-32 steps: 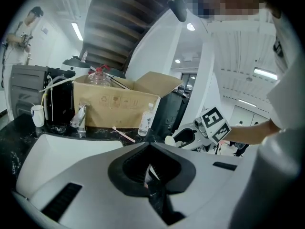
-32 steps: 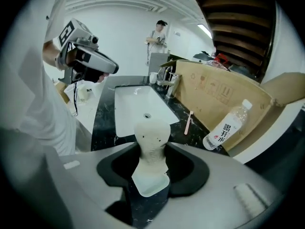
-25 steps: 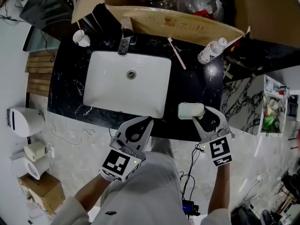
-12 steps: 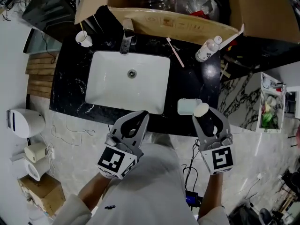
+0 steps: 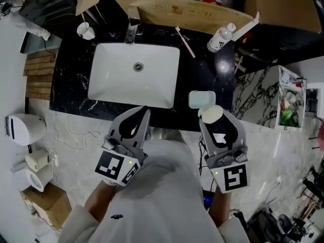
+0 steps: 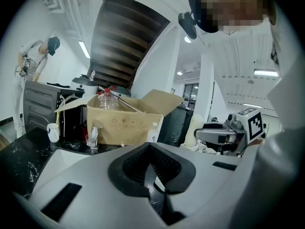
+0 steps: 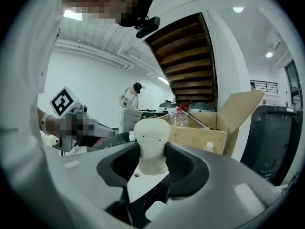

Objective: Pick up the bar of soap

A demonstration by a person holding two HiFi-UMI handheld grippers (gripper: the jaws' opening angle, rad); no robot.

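Down at the front edge of the black counter [image 5: 202, 72], the right gripper [image 5: 216, 118] has its jaws clamped on the bar of soap [image 5: 211, 114], gripping it low on both sides so that it stands on end between the dark pads. The bar sits just on the near side of the soap dish [image 5: 202, 98], which shows its bare pale face beside the sink. The left gripper [image 5: 144, 112] is over at the counter's front lip below the basin, jaws pressed together with nothing between them. Moving outward, the white sink basin [image 5: 98, 96] holds only its drain [image 5: 137, 66], with the faucet [image 5: 132, 32] at its back edge. Left of the faucet stands a small white cup [image 5: 85, 31] with a thin stick leaning out of it. A pink toothbrush [image 5: 185, 41] lies flat on the stone, and a white bottle [image 5: 221, 38] lies tipped over further right. Behind all that sits an open cardboard box [image 5: 167, 10], flaps up, with a clear plastic bottle [image 6: 106, 100] with a red cap poking out of it and more crinkled clear plastic alongside. Now the soap itself: creamy off-white, matte, rounded at the top like a smooth knob, a couple of tiny dark pits on its face, and faint embossed marks lower down that are too small to read.
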